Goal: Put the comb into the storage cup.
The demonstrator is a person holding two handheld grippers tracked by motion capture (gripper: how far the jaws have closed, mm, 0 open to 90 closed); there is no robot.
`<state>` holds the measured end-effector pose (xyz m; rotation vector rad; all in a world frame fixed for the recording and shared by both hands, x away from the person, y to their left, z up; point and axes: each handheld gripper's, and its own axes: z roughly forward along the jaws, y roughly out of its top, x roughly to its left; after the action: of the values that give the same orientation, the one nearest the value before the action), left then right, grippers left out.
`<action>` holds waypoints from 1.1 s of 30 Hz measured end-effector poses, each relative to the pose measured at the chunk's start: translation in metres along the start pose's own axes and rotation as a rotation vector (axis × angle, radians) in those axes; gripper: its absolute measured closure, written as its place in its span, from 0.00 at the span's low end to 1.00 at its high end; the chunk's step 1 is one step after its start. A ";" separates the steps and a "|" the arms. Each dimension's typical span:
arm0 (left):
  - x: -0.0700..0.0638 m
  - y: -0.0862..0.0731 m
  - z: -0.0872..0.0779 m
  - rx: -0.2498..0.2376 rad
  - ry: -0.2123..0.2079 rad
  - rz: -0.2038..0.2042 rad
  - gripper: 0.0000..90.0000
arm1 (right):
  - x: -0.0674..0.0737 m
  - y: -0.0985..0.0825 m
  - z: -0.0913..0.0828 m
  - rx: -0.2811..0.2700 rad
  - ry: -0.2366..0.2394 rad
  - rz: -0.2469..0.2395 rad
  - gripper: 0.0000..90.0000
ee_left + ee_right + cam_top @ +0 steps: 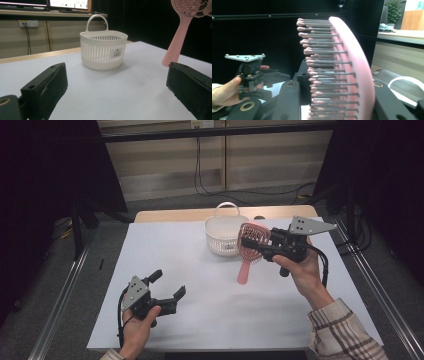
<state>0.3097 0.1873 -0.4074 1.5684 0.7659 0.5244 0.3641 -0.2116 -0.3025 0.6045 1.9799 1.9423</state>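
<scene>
high view puts the right gripper [257, 242] above the far right of the worktop [210, 320], its fingers closed on the head of a pink hairbrush [248, 251], just beside the white basket [223, 236]. gripping the head rather than the handle looks sensible: the broad oval gives the pads two flat faces, and the slim handle is left free to swing down. the likely aim, judging from how close the brush hangs to the basket's rim, is to drop it inside.

the brush's long axis runs steeply, head up near the basket rim and handle pointing down and towards the person, its tip close to the worktop; whether it touches i cannot tell. in the right gripper view the bristles [324, 72] point sideways to the left of that picture, with the pink back against one finger and the bristle tips towards the other.

the left gripper [167, 287] sits low near the front left, well apart from the brush, fingers spread wide with nothing between them, facing the basket [103, 49] as if waiting its turn.
</scene>
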 end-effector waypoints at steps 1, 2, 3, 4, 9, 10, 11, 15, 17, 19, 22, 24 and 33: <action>-0.001 0.000 -0.002 -0.006 0.003 0.011 0.04 | 0.000 0.001 0.000 -0.002 -0.002 -0.002 0.69; -0.001 0.000 -0.003 -0.006 0.007 0.025 0.04 | 0.000 0.003 0.001 -0.006 -0.005 0.001 0.69; -0.001 0.000 -0.005 -0.010 0.008 0.028 0.04 | 0.000 0.004 0.001 -0.007 -0.009 -0.002 0.69; -0.001 -0.001 -0.006 -0.011 0.009 0.030 0.04 | -0.001 0.005 0.001 -0.005 -0.015 -0.006 0.69; 0.004 -0.005 -0.010 -0.004 0.036 0.044 0.04 | -0.004 0.008 0.003 -0.003 -0.038 -0.007 0.69; 0.006 -0.006 -0.010 -0.001 0.038 0.042 0.04 | -0.005 0.008 0.003 -0.005 -0.042 -0.006 0.69; 0.007 -0.007 -0.010 -0.002 0.044 0.037 0.04 | -0.006 0.009 0.003 -0.006 -0.049 -0.005 0.69; 0.011 -0.011 -0.010 0.003 0.071 0.022 0.04 | -0.009 0.010 0.005 -0.009 -0.064 -0.005 0.69; 0.011 -0.012 -0.010 0.011 0.071 0.029 0.04 | -0.012 0.011 0.006 -0.010 -0.071 -0.004 0.69; 0.011 -0.012 -0.011 0.006 0.074 0.035 0.04 | -0.014 0.011 0.007 -0.011 -0.076 -0.001 0.69; 0.011 -0.013 -0.013 0.004 0.077 0.039 0.04 | -0.017 0.014 0.008 -0.009 -0.085 0.000 0.69; 0.011 -0.015 -0.014 0.004 0.079 0.036 0.04 | -0.019 0.016 0.008 -0.012 -0.090 -0.004 0.69; 0.009 -0.017 -0.011 0.020 0.025 0.025 0.04 | -0.027 0.028 0.010 -0.036 -0.120 -0.008 0.69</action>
<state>0.3050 0.2019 -0.4234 1.5943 0.7736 0.5567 0.3950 -0.2165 -0.2767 0.6866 1.8686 1.8862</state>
